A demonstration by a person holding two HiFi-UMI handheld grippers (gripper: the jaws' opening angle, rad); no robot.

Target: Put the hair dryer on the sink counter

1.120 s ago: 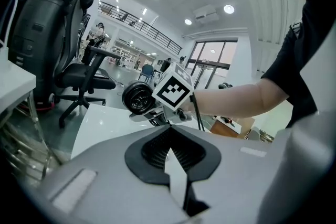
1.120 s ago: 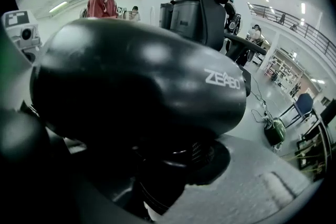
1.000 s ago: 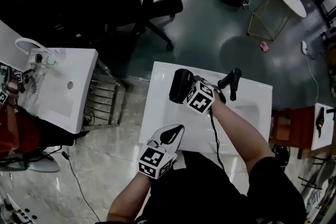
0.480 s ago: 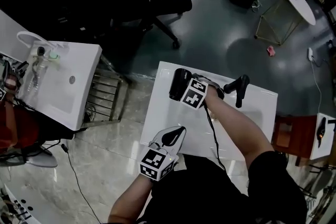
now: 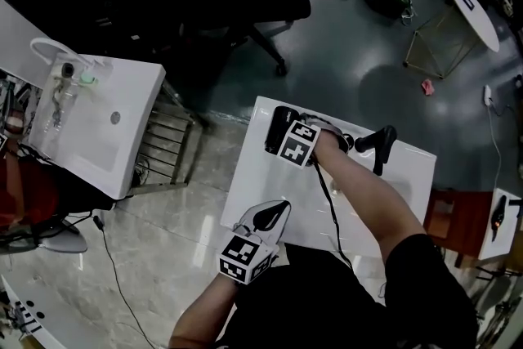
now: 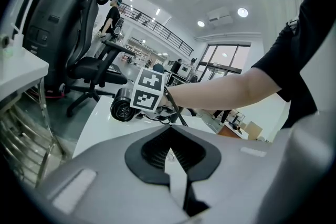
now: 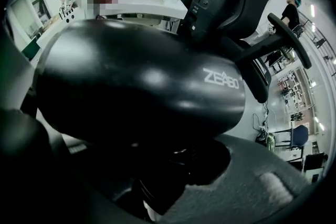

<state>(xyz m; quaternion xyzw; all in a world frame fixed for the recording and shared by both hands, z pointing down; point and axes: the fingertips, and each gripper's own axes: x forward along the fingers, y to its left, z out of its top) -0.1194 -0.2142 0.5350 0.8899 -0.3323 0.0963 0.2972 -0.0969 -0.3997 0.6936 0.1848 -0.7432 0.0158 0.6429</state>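
The right tongs [image 5: 297, 142] have sunk with the hair dryer [image 5: 279, 127] over the desk's [image 5: 274, 196] far left corner, clamped on its handle. By the desk's near edge hover the left tongs [image 5: 270, 216], closed and empty, with bare desk between the 2.

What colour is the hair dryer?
The hair dryer is black, clearest in the right gripper view.

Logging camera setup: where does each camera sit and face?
Head view: on the head, steeply down at the sink counter; forearms, left tongs, right tongs show.
Left gripper view: on left tongs, across the counter; own shut jaws.
Right gripper view: on right tongs, at own jaws gripping the hair dryer.
Shared: hair dryer.
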